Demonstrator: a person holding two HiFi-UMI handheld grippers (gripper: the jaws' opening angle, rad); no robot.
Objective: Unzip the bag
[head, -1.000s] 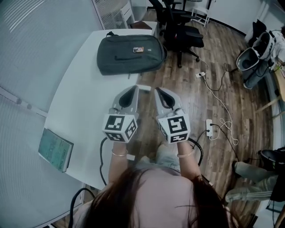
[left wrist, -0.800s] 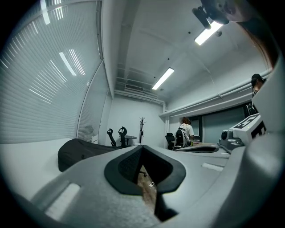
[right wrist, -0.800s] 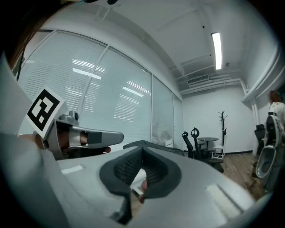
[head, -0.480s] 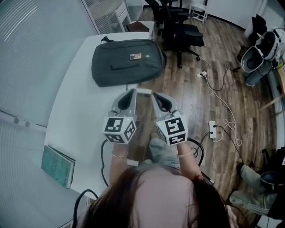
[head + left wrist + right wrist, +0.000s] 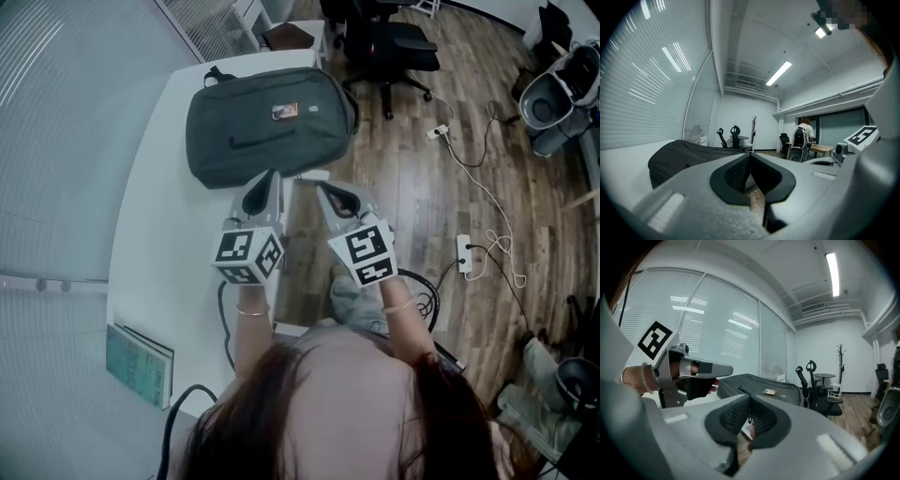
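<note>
Both claws are hovering side by side just short of the bag, the left claw over the edge of the white tabletop and the right claw over the wooden floor just beside that edge. Seen in their own views, the left claw and the right claw are each pressing their dark pads together with nothing between them. The bag is lying flat at the far end of the tabletop, a dark grey backpack with a small label and a strap on its upper face, its near edge close to the claw tips. From the left claw's camera the bag is showing as a low, rounded hump; from the right claw's camera the bag is sloping away towards an office chair. It is looking soft, slack and probably light, so it will likely crumple and slide on the smooth tabletop when tugged. The zip pull is too small to make out here. A sensible hold would be one claw pinching fabric or the strap to anchor the bag while the other is nipping the pull tab. A book is lying well apart, near the person.
</note>
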